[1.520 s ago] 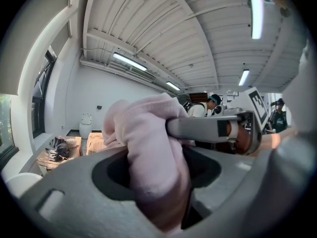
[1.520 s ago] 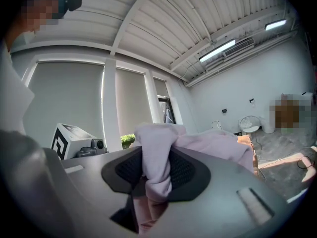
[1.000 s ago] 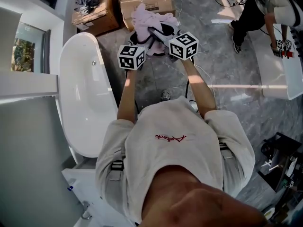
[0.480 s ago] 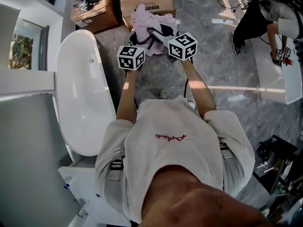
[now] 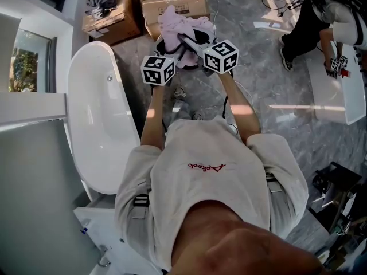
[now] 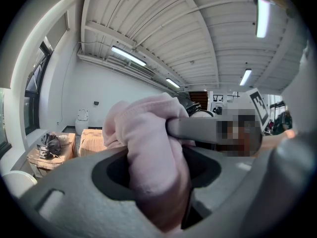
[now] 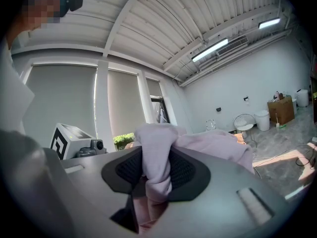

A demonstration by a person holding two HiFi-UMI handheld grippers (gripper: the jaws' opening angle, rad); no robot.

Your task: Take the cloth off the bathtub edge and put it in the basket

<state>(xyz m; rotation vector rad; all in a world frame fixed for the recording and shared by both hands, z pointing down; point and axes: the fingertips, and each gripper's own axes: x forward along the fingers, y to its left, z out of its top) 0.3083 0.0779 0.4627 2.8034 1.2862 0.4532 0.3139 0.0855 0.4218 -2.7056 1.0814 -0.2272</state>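
A pale pink cloth (image 5: 179, 20) hangs bunched between both grippers, off the white bathtub (image 5: 77, 102) at the left. My left gripper (image 5: 171, 49) is shut on a thick fold of the cloth (image 6: 148, 148), which fills the gap between its dark pads. My right gripper (image 5: 188, 39) is shut on another fold of the cloth (image 7: 156, 165), and its jaw crosses the left gripper view. Something dark (image 5: 163, 46) shows under the cloth; I cannot tell whether it is the basket.
Two cardboard boxes (image 5: 112, 16) (image 5: 175, 2) stand on the grey marble floor beyond the cloth. Cables (image 5: 229, 105) run by the person's feet. Another person (image 5: 321, 22) crouches at a white tub (image 5: 335, 96) on the right. Dark equipment (image 5: 338, 193) sits at the lower right.
Both grippers have drifted a little together with the cloth, and the bathtub and boxes have shifted slightly in the head view. Both grips look the same.
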